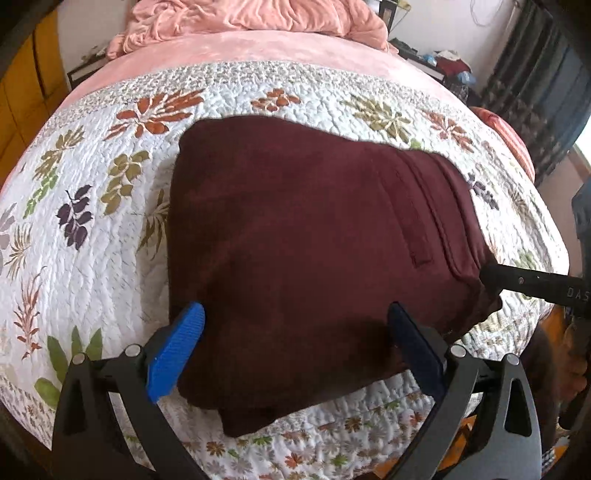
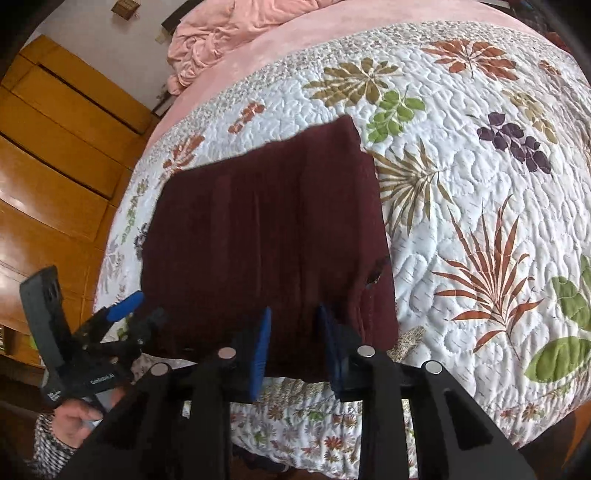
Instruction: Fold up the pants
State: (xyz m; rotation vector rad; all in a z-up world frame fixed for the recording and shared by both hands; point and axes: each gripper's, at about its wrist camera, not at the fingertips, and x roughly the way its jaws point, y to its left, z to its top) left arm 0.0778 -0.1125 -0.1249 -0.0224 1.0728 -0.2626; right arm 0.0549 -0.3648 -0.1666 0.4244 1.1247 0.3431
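Observation:
The maroon pants (image 1: 303, 236) lie folded into a thick rectangle on the floral quilt, also in the right wrist view (image 2: 266, 229). My left gripper (image 1: 295, 343) is open, its blue fingers straddling the near edge of the pants without pinching them; it also shows at the left of the right wrist view (image 2: 138, 306). My right gripper (image 2: 293, 339) is at the near right corner of the pants, jaws partly open with a fold of cloth between the pads. Its black tip shows in the left wrist view (image 1: 491, 277) touching the pants' right edge.
The white quilt with leaf prints (image 2: 480, 206) covers the bed and drops off at the near edge (image 1: 332, 443). A pink blanket (image 1: 258, 14) is heaped at the far end. Wooden wardrobes (image 2: 48, 155) stand to the left, and a cluttered shelf (image 1: 450, 62) at the back right.

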